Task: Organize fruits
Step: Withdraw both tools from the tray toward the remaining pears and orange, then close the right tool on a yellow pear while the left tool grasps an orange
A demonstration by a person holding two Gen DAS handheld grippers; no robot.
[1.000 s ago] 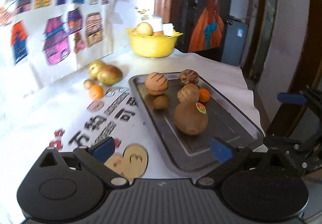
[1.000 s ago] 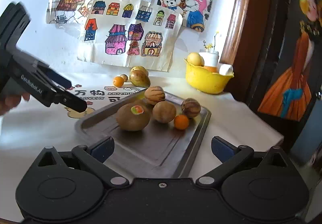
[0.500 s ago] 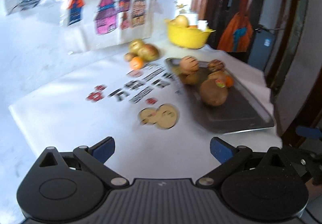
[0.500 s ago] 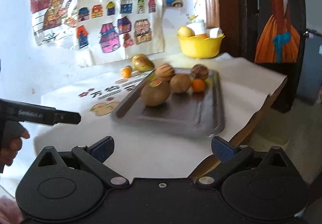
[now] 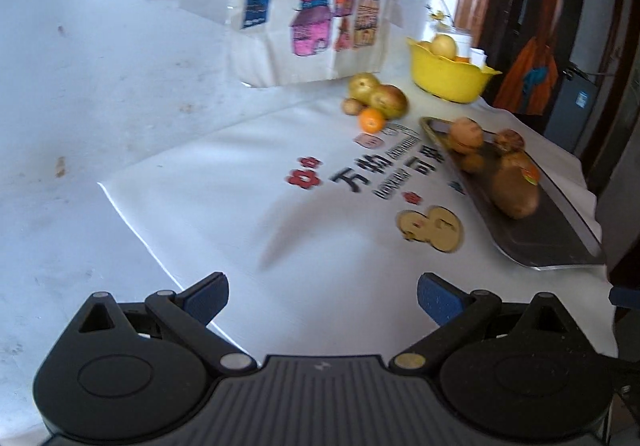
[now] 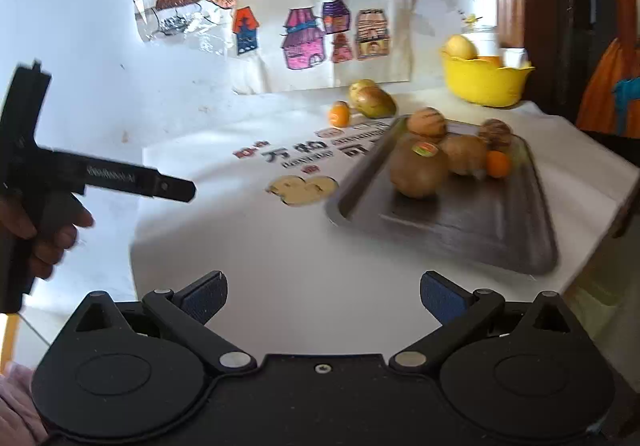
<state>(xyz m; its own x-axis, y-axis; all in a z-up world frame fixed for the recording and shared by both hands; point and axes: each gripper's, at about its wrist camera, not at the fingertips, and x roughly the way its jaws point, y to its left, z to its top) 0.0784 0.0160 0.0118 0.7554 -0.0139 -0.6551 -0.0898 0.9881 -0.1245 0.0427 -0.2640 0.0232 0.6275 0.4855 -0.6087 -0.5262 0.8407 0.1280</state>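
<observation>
White cloth (image 5: 248,205) with printed characters covers the table ahead of you, children's house drawings (image 6: 320,21) pinned behind it. Your left gripper (image 5: 322,292) has its jaws wide apart, holding nothing; your right gripper (image 6: 323,292) likewise (both well short of the fruit). Beyond the right jaws, slightly right, the dark tray (image 6: 500,238) carries five fruits, the big brown stickered fruit (image 6: 418,173) nearest. Far ahead sit loose fruits (image 5: 376,97) and a yellow bowl (image 5: 448,79).
</observation>
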